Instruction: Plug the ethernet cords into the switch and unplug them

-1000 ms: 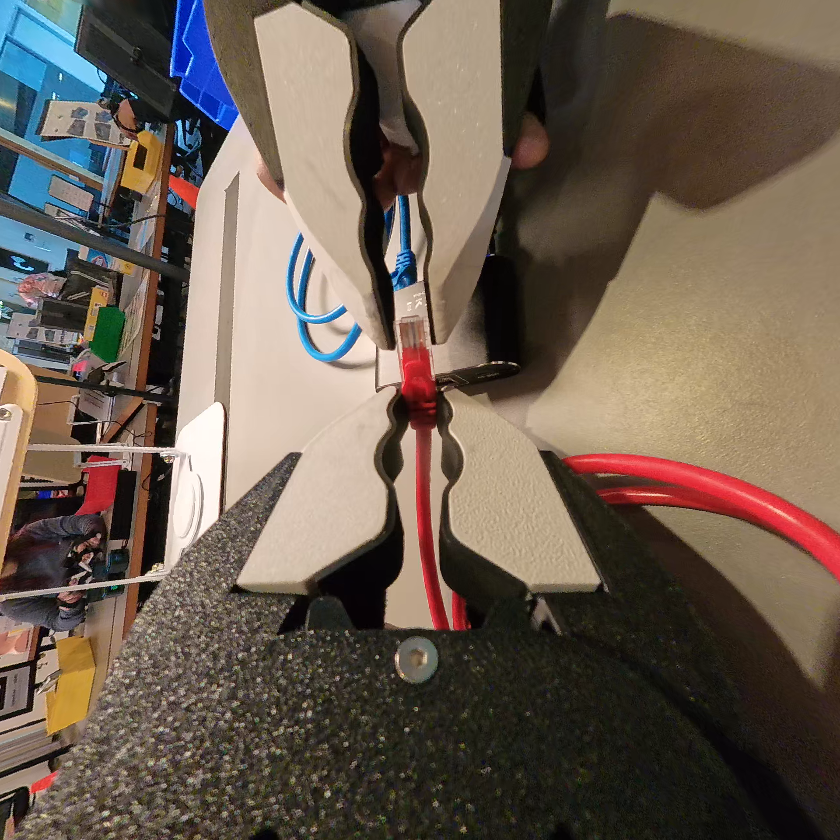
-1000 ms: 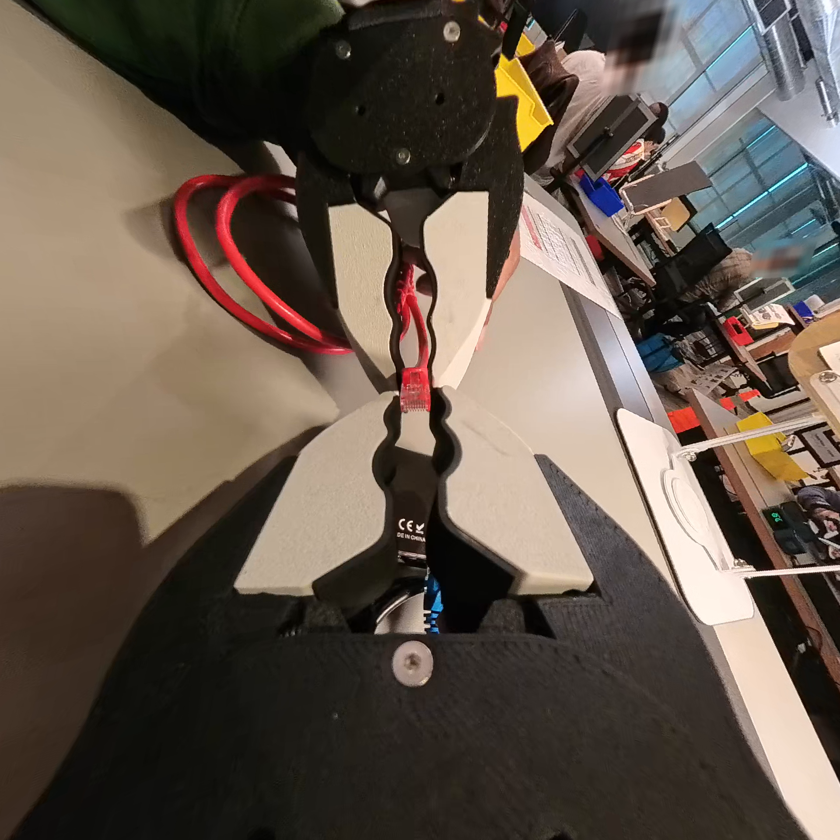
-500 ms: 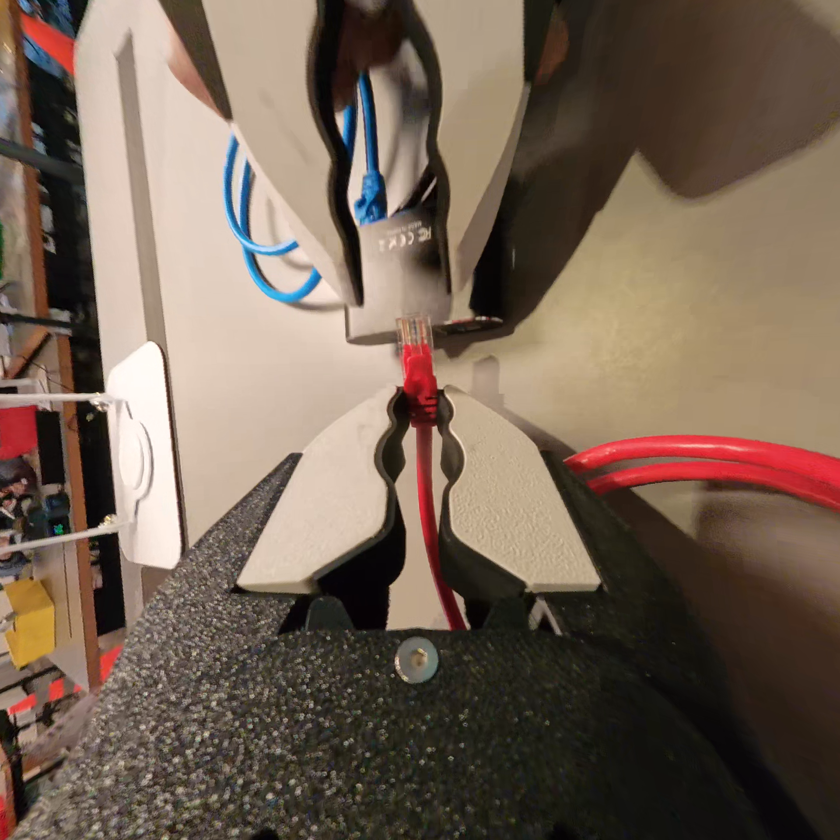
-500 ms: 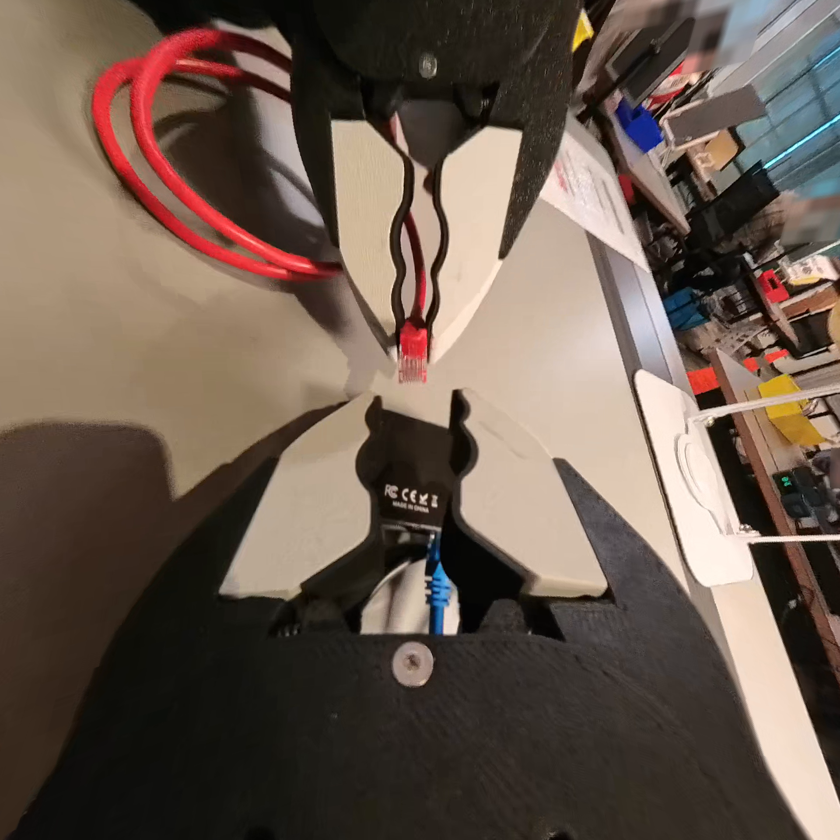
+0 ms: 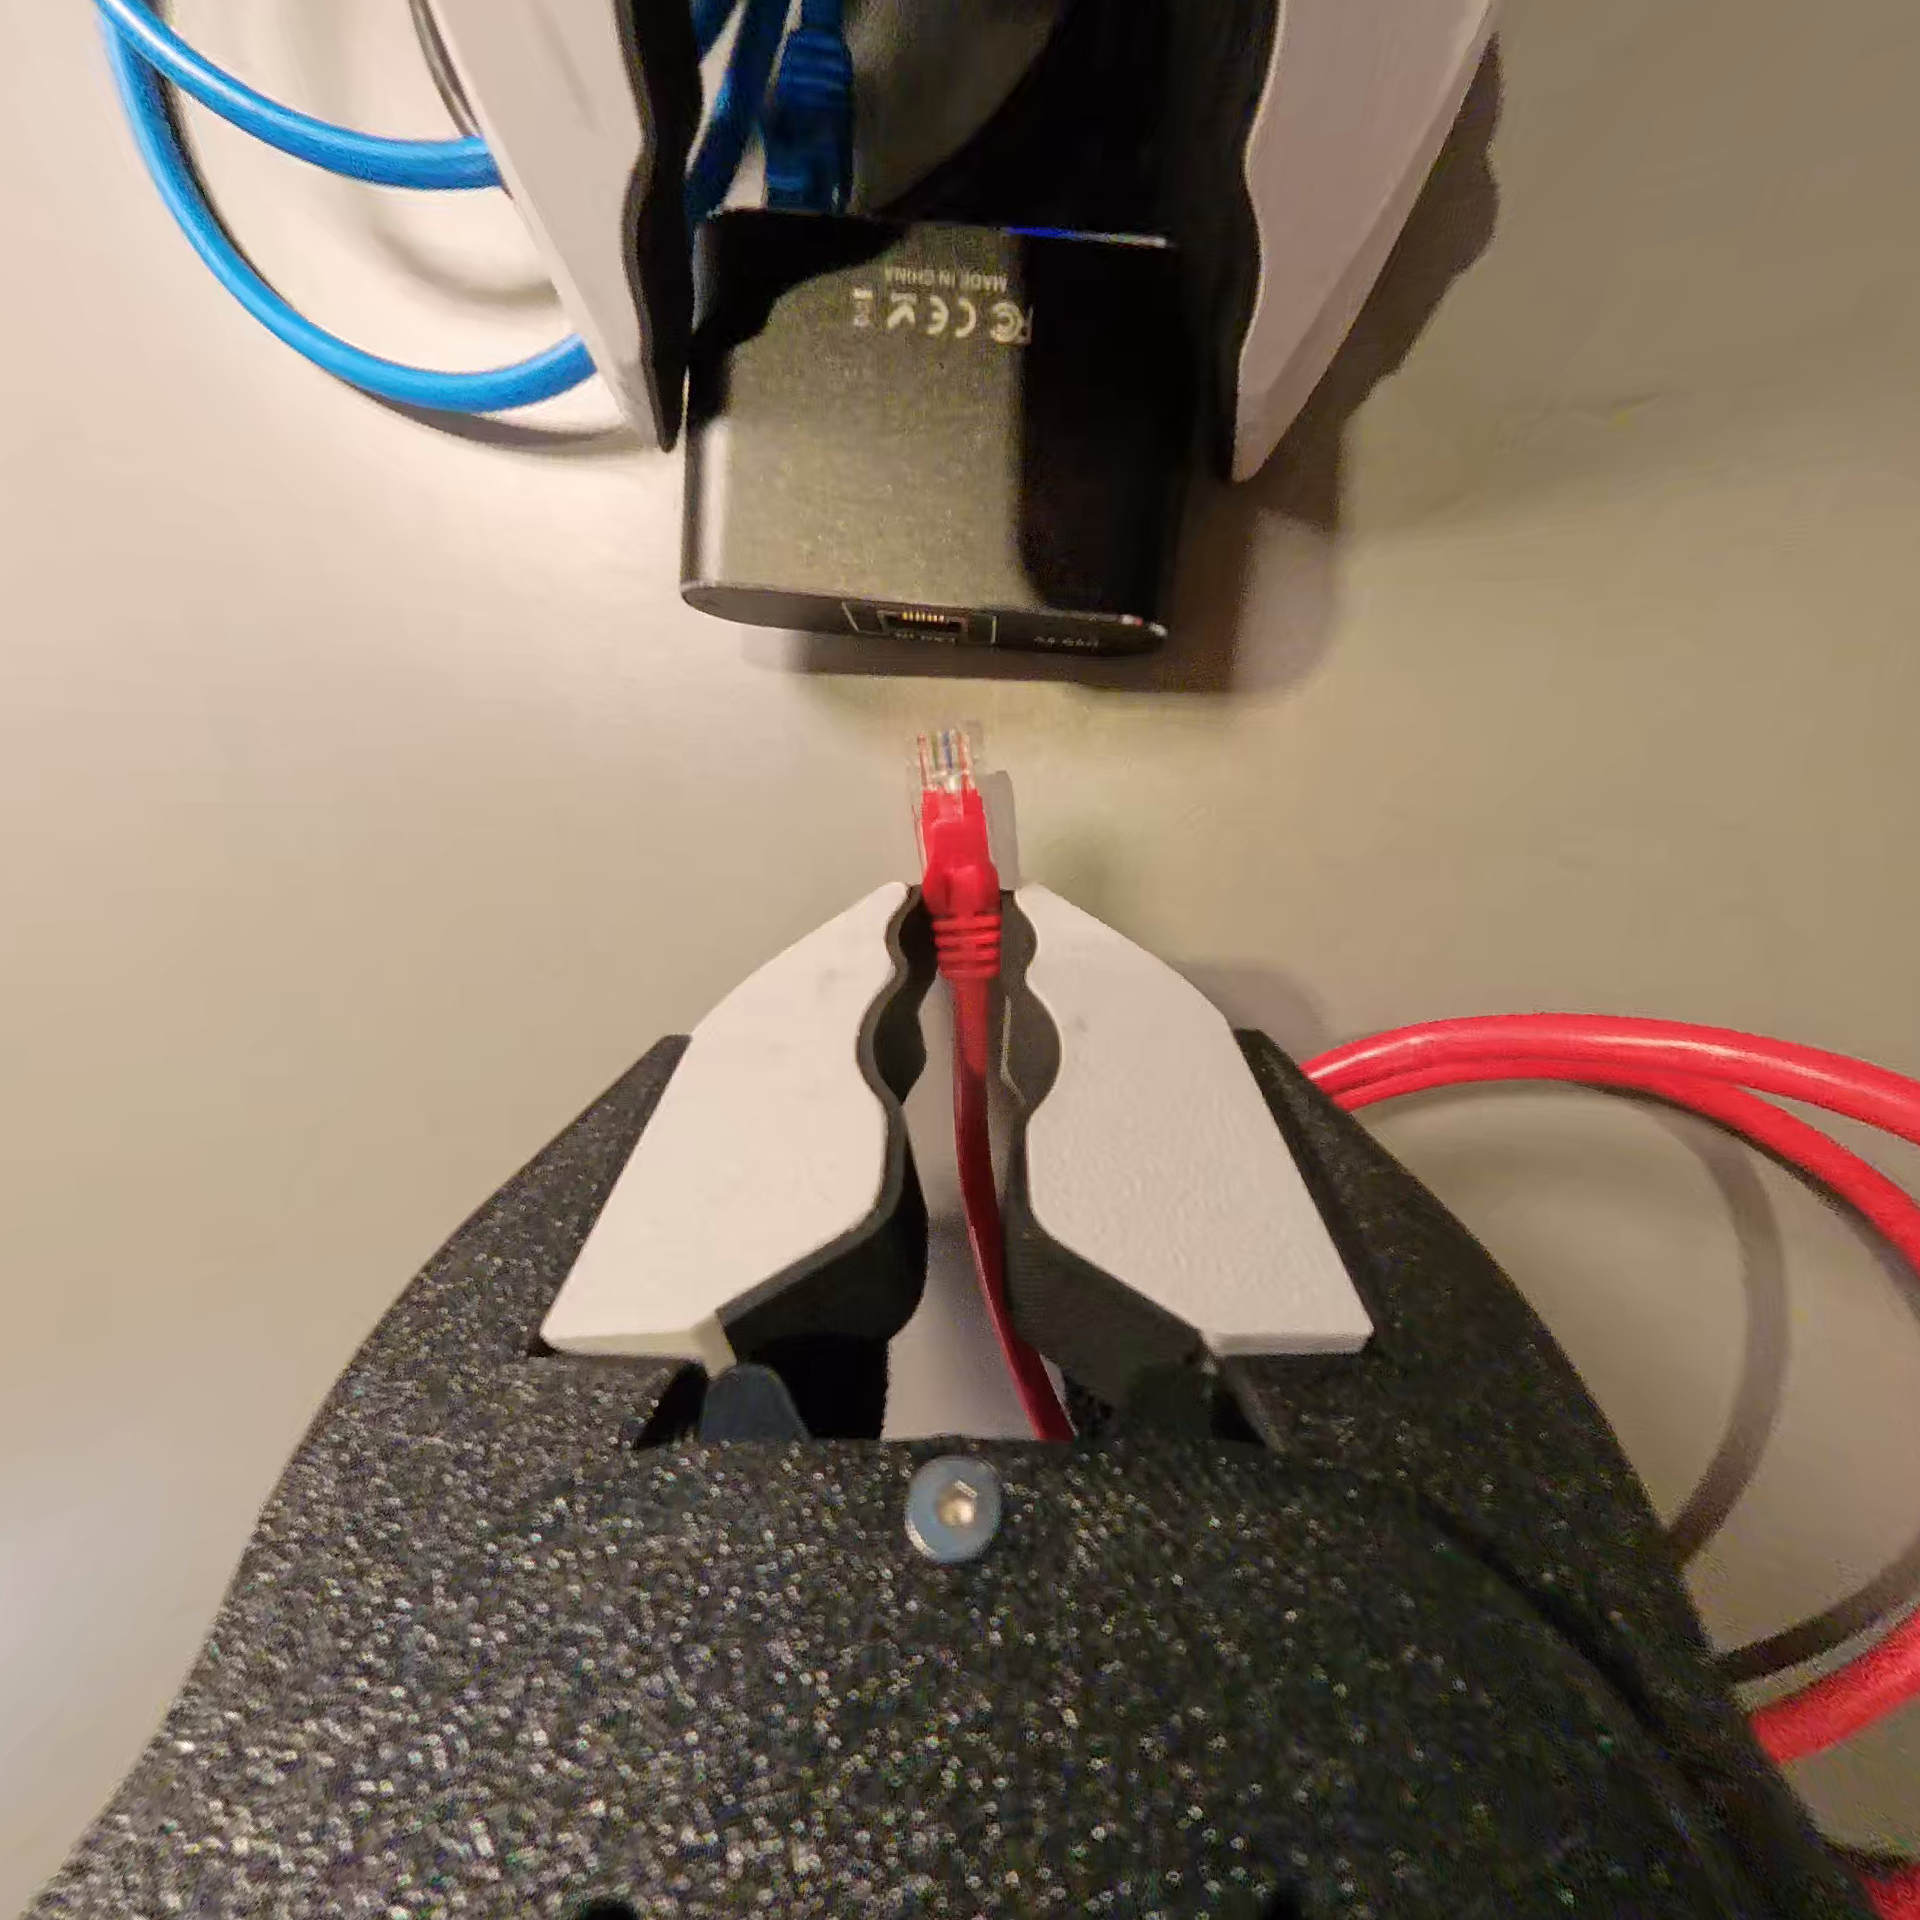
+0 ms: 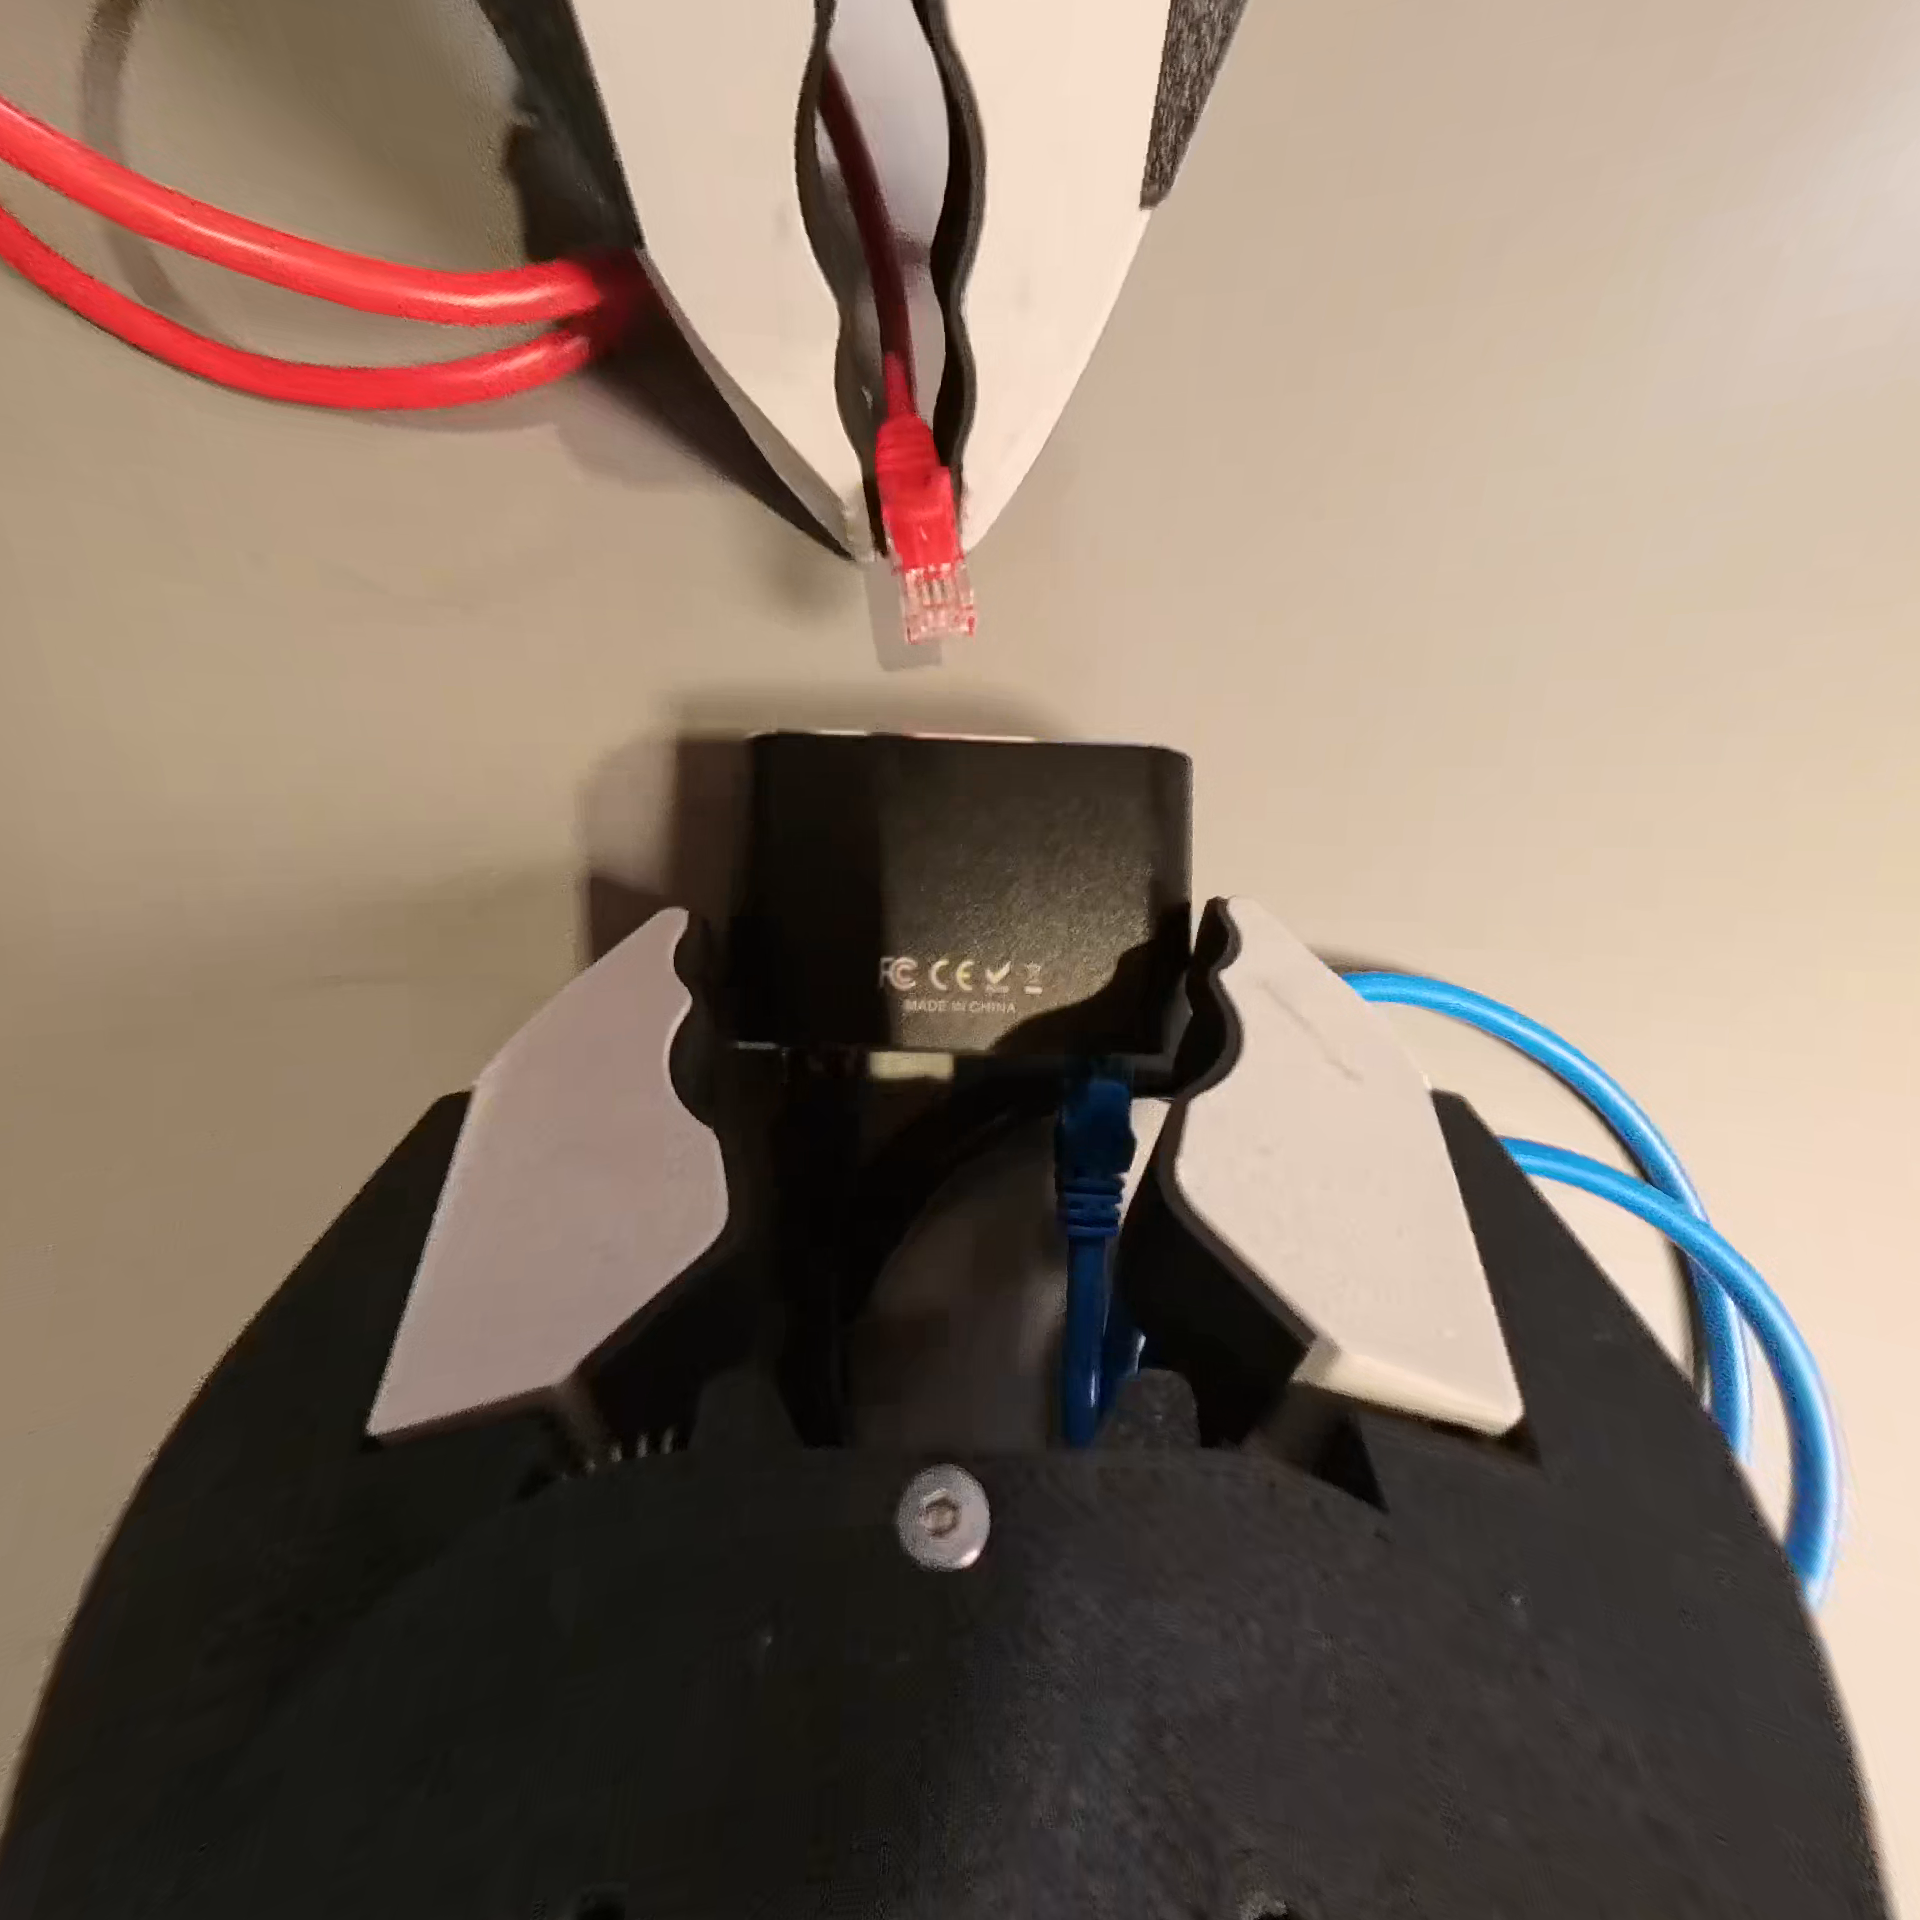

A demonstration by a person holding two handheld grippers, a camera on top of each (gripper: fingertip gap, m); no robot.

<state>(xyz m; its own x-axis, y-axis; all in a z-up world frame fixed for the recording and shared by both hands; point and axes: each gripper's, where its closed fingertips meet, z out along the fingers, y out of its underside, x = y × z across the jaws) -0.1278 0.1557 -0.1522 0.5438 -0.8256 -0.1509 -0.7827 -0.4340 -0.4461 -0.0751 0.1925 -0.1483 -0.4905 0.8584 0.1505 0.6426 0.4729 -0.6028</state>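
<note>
Boot-pinched red ethernet cord (image 5: 961,914) sits stiff in the closed left gripper (image 5: 961,904); right gripper (image 6: 951,997) clamps the light, slick black switch (image 6: 956,883) by its sides; blue cord (image 6: 1091,1164) plugged in.

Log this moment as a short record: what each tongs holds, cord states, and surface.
left tongs: shut on the red cord, just behind its plug
red cord: unplugged; clear plug tip points at the switch's port, a gap between them
right tongs: shut on the black switch, gripping its sides
black switch: lying flat; near port empty in the left wrist view
blue cord: plugged into the switch's far side
slack: red and blue loops lie on the table
table: plain beige
</note>
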